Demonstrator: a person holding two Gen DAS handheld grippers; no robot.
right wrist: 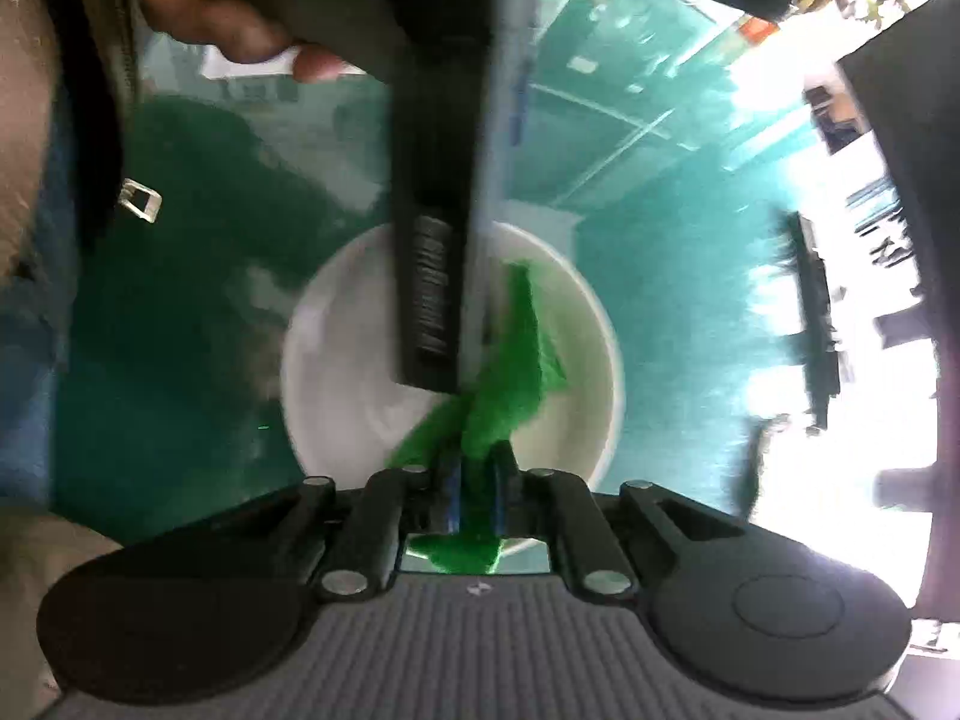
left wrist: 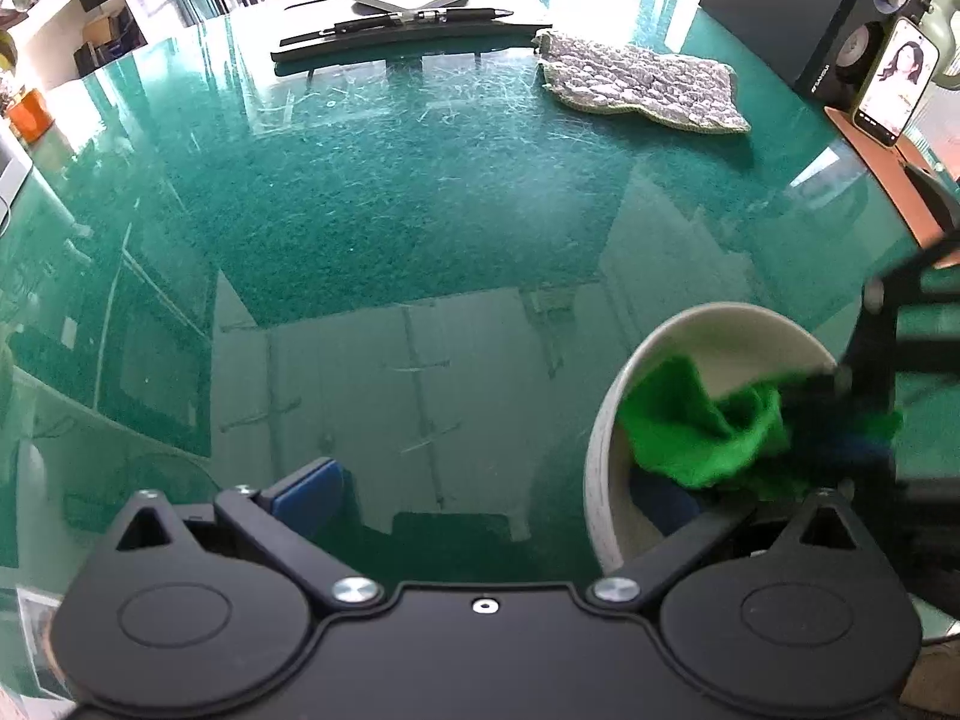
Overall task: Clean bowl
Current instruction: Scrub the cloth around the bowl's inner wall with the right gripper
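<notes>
Glass-topped green table (left wrist: pixel 420 192): white bowl (left wrist: pixel 606 438) stands near its front edge. My left gripper (left wrist: pixel 504 480) gapes wide, one finger inside the bowl's wall. Right gripper (right wrist: pixel 477 480) pinches green cloth (right wrist: pixel 510 360) inside. Judgement: sweep cloth around wall, bracing bowl.

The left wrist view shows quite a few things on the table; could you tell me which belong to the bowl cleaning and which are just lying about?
Part of the job:
- white bowl
- green cloth inside it
- right gripper, shut on the cloth
- left gripper, open, one finger inside the bowl

Just lying about:
- grey quilted mat
- phone
- speaker
- black pen
</notes>
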